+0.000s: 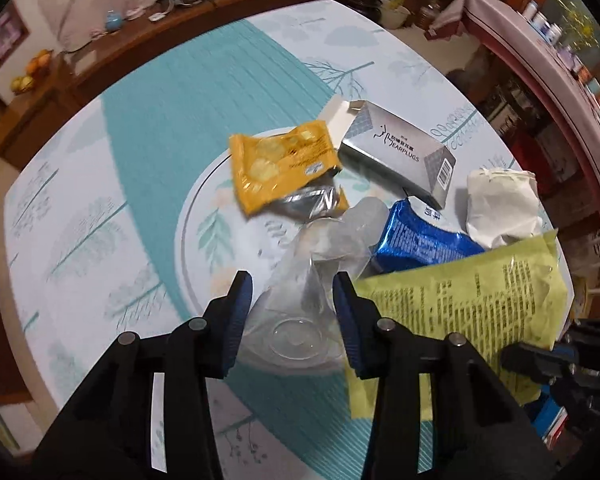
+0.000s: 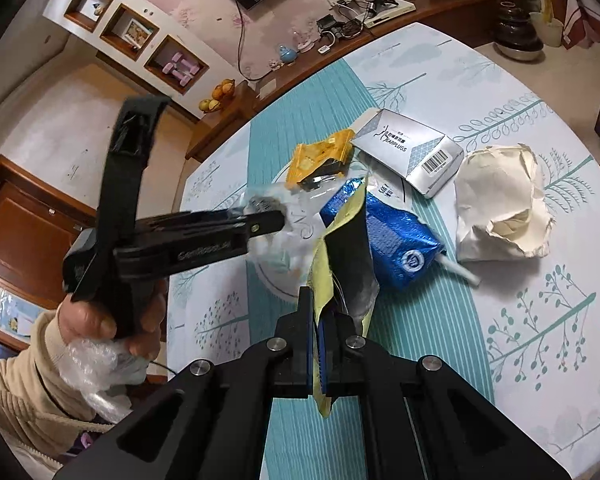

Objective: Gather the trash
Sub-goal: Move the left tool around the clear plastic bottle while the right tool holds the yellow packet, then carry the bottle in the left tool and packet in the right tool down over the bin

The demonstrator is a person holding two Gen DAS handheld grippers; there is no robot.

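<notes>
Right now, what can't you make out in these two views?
- Left wrist view: the clear cup between the open left gripper's fingers is see-through and blurred; contact can't be judged.
- Left wrist view: the right gripper is cut off by the edge.
- Right wrist view: the yellow bag, clamped in the right gripper, hides part of the blue carton.
- Right wrist view: the left gripper's tips are blurred.

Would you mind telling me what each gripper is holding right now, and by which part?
The right gripper is shut on the yellow-green wrapper, pinching its near edge. The left gripper is open around clear plastic, holding nothing.
</notes>
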